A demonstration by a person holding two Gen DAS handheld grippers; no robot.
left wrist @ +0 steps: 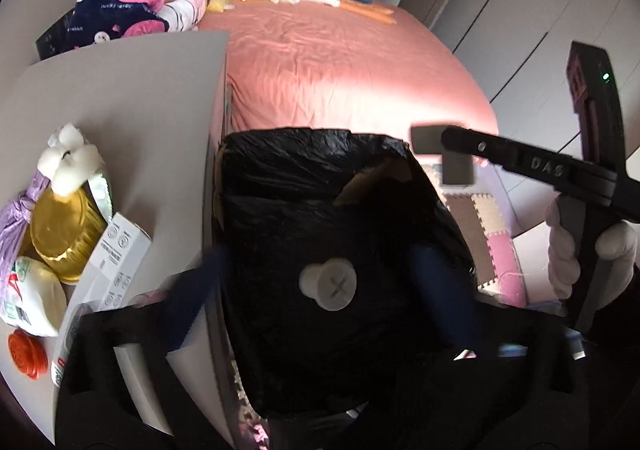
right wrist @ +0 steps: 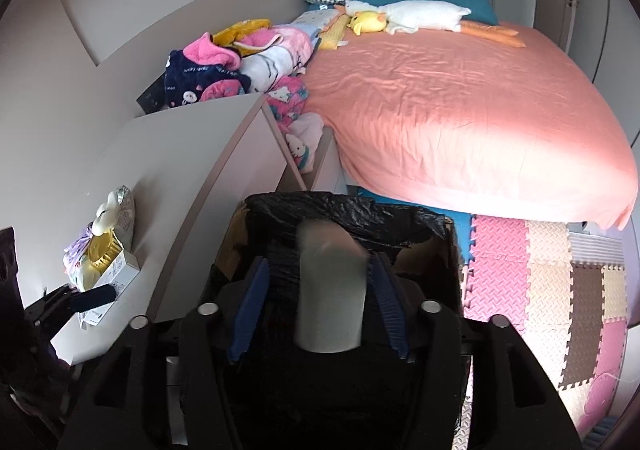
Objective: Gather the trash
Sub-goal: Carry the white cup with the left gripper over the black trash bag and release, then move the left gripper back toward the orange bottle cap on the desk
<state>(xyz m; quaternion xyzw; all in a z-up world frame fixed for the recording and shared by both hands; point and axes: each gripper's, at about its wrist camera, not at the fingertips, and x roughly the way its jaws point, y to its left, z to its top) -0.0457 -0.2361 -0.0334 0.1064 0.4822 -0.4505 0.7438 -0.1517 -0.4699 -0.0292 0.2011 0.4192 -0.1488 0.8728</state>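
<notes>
A bin lined with a black bag (left wrist: 304, 178) stands between the desk and the bed; it also shows in the right wrist view (right wrist: 340, 210). A white screw-shaped plastic piece (left wrist: 328, 284) is in mid-air over the bin, between the blue fingers (left wrist: 192, 302) of my left gripper (left wrist: 320, 298), which is open. My right gripper (right wrist: 320, 294) is above the bin with a blurred grey cylinder (right wrist: 330, 290) between its blue pads (right wrist: 250, 306); the pads stand slightly apart from it. The right gripper also shows in the left wrist view (left wrist: 440, 154).
On the white desk (left wrist: 140, 122) lie a gold can (left wrist: 60, 234), a white box (left wrist: 116, 258), a white packet (left wrist: 36, 290), an orange cap (left wrist: 26, 354) and a purple bag (left wrist: 16, 226). A pink bed (right wrist: 460, 110) and foam floor mats (right wrist: 540, 282) are beyond.
</notes>
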